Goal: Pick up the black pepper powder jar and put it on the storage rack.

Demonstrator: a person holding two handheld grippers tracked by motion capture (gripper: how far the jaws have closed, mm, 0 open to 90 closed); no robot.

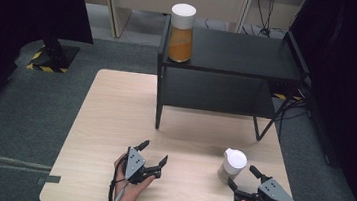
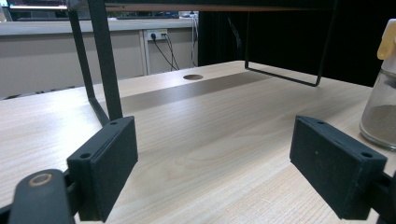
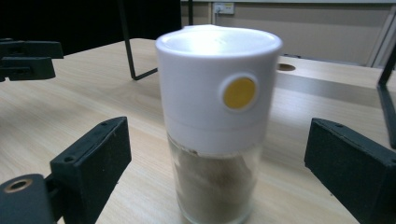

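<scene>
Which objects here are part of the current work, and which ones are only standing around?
In the work:
- right gripper, open around the jar
- small white-capped jar with brown powder

Standing around:
- left gripper, open, holding nothing
- black shelf
- orange-filled jar on the shelf

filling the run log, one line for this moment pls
left hand-held gripper: open, idle on table | right hand-held gripper: open, jaws either side of spice jar, not closed | orange jar: on shelf

High view looks down on the table [image 1: 113,124]; both gripper views sit low, facing the shelf [image 1: 232,51].
</scene>
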